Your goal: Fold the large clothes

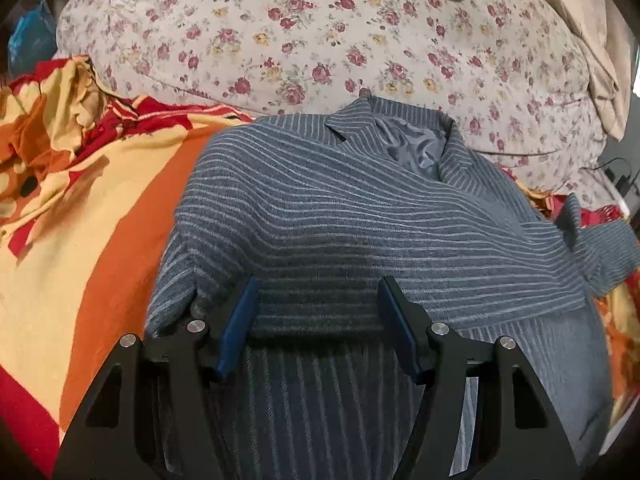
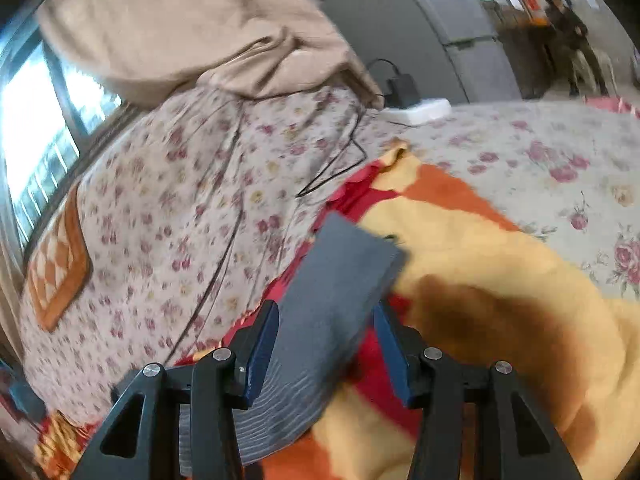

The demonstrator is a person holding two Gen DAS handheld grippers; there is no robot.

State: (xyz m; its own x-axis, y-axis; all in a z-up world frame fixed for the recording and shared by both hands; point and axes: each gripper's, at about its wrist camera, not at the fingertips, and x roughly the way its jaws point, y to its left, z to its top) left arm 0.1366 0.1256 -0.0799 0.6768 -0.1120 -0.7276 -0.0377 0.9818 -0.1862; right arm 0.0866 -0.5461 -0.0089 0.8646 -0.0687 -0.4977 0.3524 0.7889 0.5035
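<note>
- Striped grey-blue coat (image 1: pixel 360 216) lies spread on the bed, collar and shiny lining away from the left wrist camera, one side folded across so its stripes run crosswise over the lengthwise stripes below.
- Floral quilt (image 1: pixel 320 40) is heaped behind the coat's collar, filling the far part of the left wrist view.
- Orange, yellow and red blanket (image 1: pixel 80 220) lies under the coat and shows on both sides of it.
- Beige cloth (image 2: pixel 180 28) is piled on the floral quilt in the right wrist view, beside a bright window (image 2: pixel 32 128).
- Left gripper (image 1: pixel 316 300) has its jaws spread wide over the coat's folded edge; the blue pads (image 1: pixel 240 316) stand apart with cloth between them, not pinched.
- Right gripper (image 2: pixel 326 324) is likewise spread, a flat grey sleeve end (image 2: pixel 340 280) lying between its jaws over the blanket; whether a pad touches it cannot be told.
- Black cable (image 2: pixel 340 164) trails across the quilt to a charger on a white box (image 2: pixel 420 110).
</note>
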